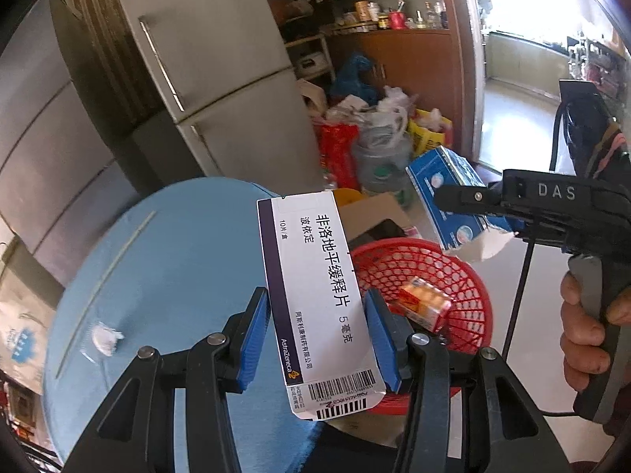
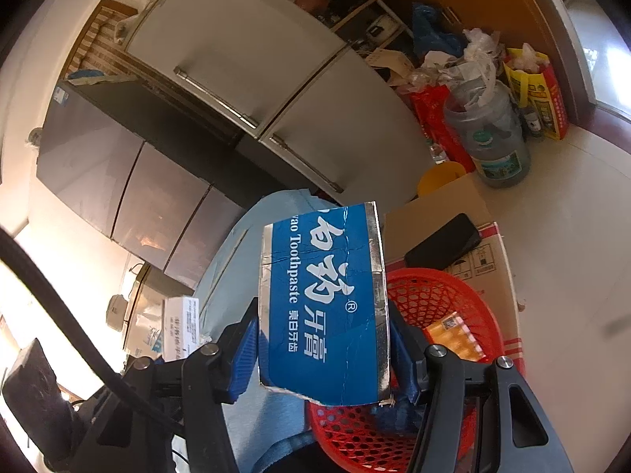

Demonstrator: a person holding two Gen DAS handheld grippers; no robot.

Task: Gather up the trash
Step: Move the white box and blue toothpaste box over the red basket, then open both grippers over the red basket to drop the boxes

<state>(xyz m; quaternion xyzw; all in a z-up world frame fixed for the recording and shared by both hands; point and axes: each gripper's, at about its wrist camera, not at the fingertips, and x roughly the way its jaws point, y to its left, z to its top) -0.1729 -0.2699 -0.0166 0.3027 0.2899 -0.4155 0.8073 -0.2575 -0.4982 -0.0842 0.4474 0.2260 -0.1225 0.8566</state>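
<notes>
While both cartons are held aloft, treat each as light, hollow cardboard: stiff along the long panels, easily crushed across the broad faces, with a glossy print likely to slip under a loose pinch.

Left gripper point(image 1: 319, 335): blue pads pressed onto the long edges of the white medicine box point(image 1: 315, 295), near its barcode end. Box stands roughly upright between the jaws, far end projecting well beyond the fingertips. Grip point judged sound; edges resist collapse better than faces.

Right gripper point(image 2: 323, 347): pads closed against the two sides of the blue toothpaste box point(image 2: 321, 299). Near end of that carton torn and ragged, panels creased; expect weak spots there, so keep the pinch on the intact mid-section. Seen from the left wrist view as a blue carton point(image 1: 449, 201) clamped in black fingers at right, open torn end facing down.

Red mesh basket point(image 1: 430, 287) lies below and just right of the medicine box, directly beneath the toothpaste box. Already contains a small orange packet point(image 1: 426, 303). Round blue tabletop point(image 1: 165, 276) sits left of the basket, with a small white scrap point(image 1: 105, 339) lying on it, well apart from both tools.

Release probably requires only opening over the basket; no drop force needed.
</notes>
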